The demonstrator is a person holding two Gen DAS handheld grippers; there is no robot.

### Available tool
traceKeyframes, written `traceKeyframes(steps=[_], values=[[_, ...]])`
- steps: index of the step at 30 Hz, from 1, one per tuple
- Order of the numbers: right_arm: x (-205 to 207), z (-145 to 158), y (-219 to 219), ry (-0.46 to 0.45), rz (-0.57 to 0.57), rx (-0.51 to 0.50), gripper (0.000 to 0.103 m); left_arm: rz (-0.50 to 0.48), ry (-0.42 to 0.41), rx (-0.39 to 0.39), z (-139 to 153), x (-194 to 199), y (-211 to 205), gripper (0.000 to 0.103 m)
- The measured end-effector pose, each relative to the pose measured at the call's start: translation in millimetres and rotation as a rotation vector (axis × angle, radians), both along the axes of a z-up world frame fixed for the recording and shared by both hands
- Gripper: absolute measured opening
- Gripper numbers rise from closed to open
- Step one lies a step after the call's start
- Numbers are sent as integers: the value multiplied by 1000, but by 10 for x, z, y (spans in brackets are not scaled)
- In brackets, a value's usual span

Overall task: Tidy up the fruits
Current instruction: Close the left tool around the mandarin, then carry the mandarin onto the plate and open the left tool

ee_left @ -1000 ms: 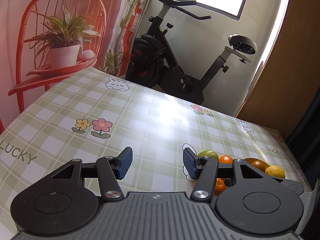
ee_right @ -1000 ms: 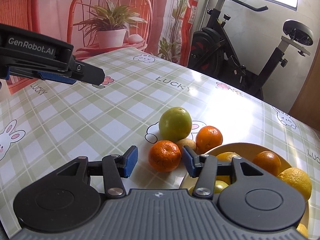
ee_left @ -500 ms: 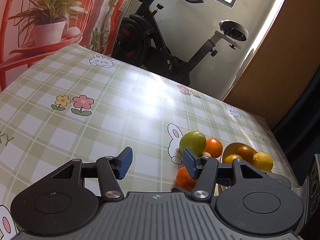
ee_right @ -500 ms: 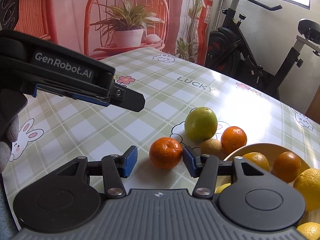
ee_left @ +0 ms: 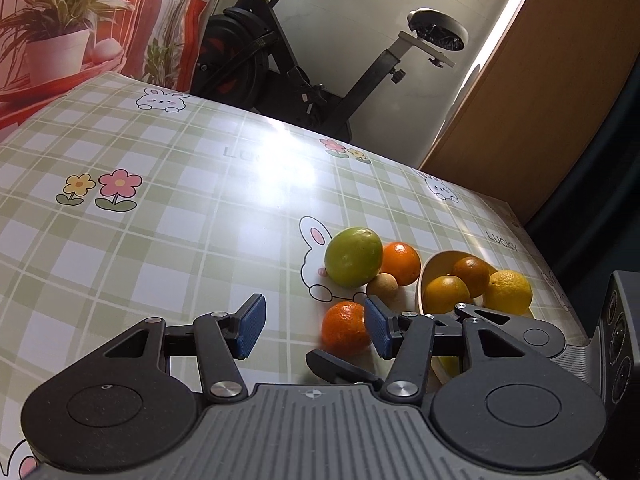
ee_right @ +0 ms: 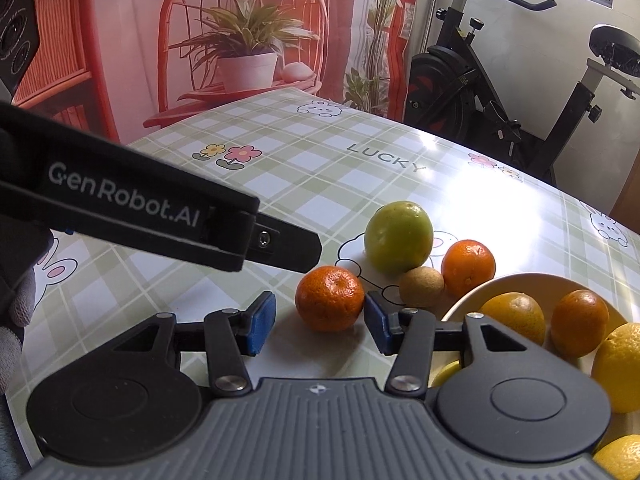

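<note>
The right hand-held gripper (ee_right: 318,322) is released, its blue pads spread wide, and a mandarin (ee_right: 329,298) sits on the counter (ee_right: 304,184) just ahead of the gap between them, nearer the right pad; whether it touches that pad cannot be told. Beyond the mandarin and a little to the right lie a large green fruit (ee_right: 399,237), a small brown kiwi-like fruit (ee_right: 421,287) touching or almost touching it, and a second orange-coloured citrus (ee_right: 468,267) just beside the kiwi. To the right of the right pad stands a cream bowl (ee_right: 472,292) holding an orange (ee_right: 513,318), a darker orange (ee_right: 579,322) and yellow lemons (ee_right: 618,366). The left hand-held gripper (ee_left: 311,326) is also released, pads wide apart with nothing between them; in the right wrist view its black body marked "GenRobot.AI" reaches in from the left, its tip hovering above the counter just left of the mandarin. From the left wrist view the mandarin lies just ahead of its right pad, with one dark finger of the right gripper showing below the fruit. A gloved hand (ee_right: 16,300) shows at the far left edge. The counter carries a green plaid cloth with rabbits and flowers, and an exercise bike (ee_right: 500,92) stands behind it.
</note>
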State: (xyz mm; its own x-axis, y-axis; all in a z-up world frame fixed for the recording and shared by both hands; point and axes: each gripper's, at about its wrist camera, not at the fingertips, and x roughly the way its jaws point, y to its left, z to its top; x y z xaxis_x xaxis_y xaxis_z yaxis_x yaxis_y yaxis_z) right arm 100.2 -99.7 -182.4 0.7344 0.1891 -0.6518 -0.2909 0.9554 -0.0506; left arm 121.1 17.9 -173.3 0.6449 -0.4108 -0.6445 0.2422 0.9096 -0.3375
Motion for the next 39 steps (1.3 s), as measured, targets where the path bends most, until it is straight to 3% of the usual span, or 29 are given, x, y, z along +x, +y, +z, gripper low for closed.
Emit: traceKeyframes(steps=[5,15,26,39], values=[[-5,-11,-15,3,-1,21,43,-41,42,-46,-81,38,-62,50],[-3,-26,-29,15,-9,62,40,-46,81,-25,-235,81,-171,37],[-243,92,-55,-44,-26,108,40,-59,16,35,-50,-133,-274,36],[-584,339,-406,-158,-123,148,40,-171,-62,115,269,-210,-775,36]])
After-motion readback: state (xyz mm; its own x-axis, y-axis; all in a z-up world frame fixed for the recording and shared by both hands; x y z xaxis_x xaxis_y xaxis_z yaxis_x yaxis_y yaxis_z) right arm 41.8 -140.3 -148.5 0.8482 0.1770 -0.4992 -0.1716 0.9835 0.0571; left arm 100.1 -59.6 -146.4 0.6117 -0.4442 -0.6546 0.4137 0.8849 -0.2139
